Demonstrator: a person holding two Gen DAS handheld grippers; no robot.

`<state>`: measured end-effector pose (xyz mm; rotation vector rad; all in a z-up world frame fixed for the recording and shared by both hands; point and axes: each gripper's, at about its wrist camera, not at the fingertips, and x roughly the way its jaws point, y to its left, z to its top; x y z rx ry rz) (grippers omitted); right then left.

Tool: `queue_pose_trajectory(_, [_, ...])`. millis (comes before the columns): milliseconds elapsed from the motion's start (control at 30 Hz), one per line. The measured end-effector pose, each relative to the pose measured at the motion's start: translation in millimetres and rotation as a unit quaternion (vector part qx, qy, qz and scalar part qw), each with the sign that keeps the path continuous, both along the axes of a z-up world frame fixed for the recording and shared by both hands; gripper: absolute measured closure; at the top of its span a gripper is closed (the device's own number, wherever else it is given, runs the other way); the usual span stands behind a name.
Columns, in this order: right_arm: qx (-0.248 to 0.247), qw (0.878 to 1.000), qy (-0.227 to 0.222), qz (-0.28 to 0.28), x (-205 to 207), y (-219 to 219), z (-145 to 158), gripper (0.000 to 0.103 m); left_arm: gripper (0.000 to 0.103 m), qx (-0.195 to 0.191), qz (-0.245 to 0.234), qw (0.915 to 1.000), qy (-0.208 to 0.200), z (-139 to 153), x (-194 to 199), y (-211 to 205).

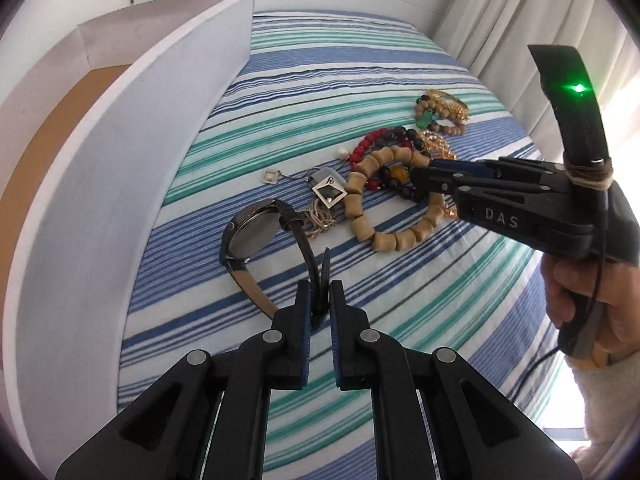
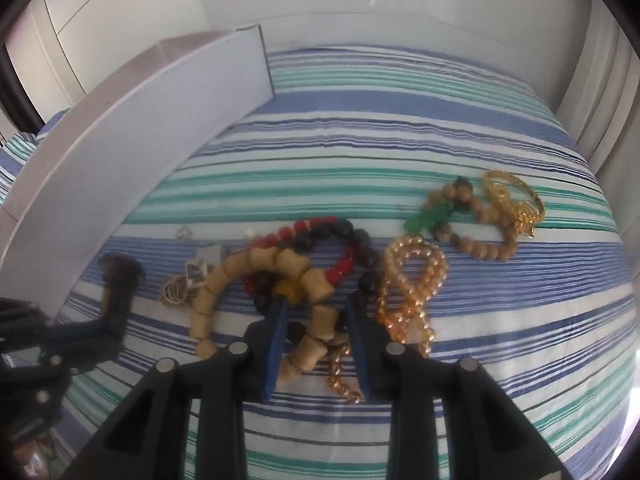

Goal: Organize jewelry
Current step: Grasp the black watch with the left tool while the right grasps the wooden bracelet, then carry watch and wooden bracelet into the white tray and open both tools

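A wristwatch (image 1: 250, 232) with a dark face and dark strap stands on edge on the striped bedspread (image 1: 420, 320). My left gripper (image 1: 320, 298) is shut on its thin strap (image 1: 316, 276), close beside the white box (image 1: 120, 168). To the right lies a chunky wooden bead bracelet (image 1: 360, 216). My right gripper (image 2: 318, 300) reaches down into the jewelry pile with its blue pads (image 2: 276, 340) closed around that bracelet's beads (image 2: 312, 340), which fill the gap. In the left wrist view the right gripper (image 1: 420, 178) comes in from the right, held by a person's hand (image 1: 580, 292).
A red and black bead bracelet (image 2: 340, 240), a gold chain (image 2: 412, 280), a small-bead bracelet with a green charm (image 2: 436, 216) and a gold bangle (image 2: 516, 200) lie tangled nearby. Silver pendants (image 1: 328, 194) sit by the watch. The open box (image 2: 140, 120) walls off the left; curtains hang at right.
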<state>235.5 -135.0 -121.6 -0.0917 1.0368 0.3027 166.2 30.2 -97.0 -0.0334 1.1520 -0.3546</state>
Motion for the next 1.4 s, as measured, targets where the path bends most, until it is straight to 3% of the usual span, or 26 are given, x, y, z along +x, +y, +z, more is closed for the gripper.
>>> queue_pose_trajectory(33, [0.004, 1.000, 0.005, 0.001, -1.8, -1.4, 0.9, 0.089, 0.096, -0.004, 0.002, 1.0000, 0.000, 2.4, -2.8, 3.0])
queue_pose_trajectory(267, [0.050, 0.999, 0.017, -0.005, -47.6, -22.9, 25.8, 0.089, 0.096, -0.010, 0.010, 0.9999, -0.001, 18.7, -35.7, 18.3])
queue_pose_trajectory(400, [0.071, 0.997, 0.037, -0.020, -82.1, -35.7, 23.8, 0.089, 0.096, -0.002, 0.006, 0.9999, 0.015, 17.0, -58.2, 18.0])
queue_pose_trajectory(600, [0.033, 0.996, 0.061, -0.048, -114.5, -43.5, -1.9, 0.089, 0.097, 0.005, 0.000, 0.9990, 0.044, -2.3, -79.8, 6.6])
queue_pose_trajectory(867, [-0.018, 0.998, 0.045, -0.041, -101.6, -35.4, -14.7, 0.084, 0.097, 0.026, 0.006, 0.9991, 0.034, -4.0, -81.1, -0.2])
queue_pose_trajectory(967, [-0.030, 0.998, 0.048, -0.018, -98.9, -27.4, -13.1, 0.089, 0.097, 0.019, 0.012, 0.9989, 0.040, 3.9, -79.1, 3.8])
queue_pose_trajectory(1067, [0.000, 1.000, 0.028, 0.000, -100.8, -20.5, 17.7, 0.089, 0.096, -0.004, 0.015, 0.9995, 0.028, 35.4, -76.5, 14.1])
queue_pose_trajectory(1167, [0.036, 0.999, -0.017, 0.034, -101.8, -1.0, 75.9, 0.089, 0.096, -0.019, 0.032, 0.9993, 0.007, 84.3, -70.7, 35.5])
queue_pose_trajectory(1300, [0.056, 0.990, -0.096, 0.091, -93.8, 42.6, 155.8, 0.089, 0.096, -0.016, 0.073, 0.9966, -0.036, 142.3, -57.5, 71.4])
queue_pose_trajectory(1400, [0.082, 0.979, -0.129, 0.135, -76.0, 86.1, 200.7, 0.089, 0.096, 0.001, 0.116, 0.9910, -0.067, 168.1, -42.5, 105.7])
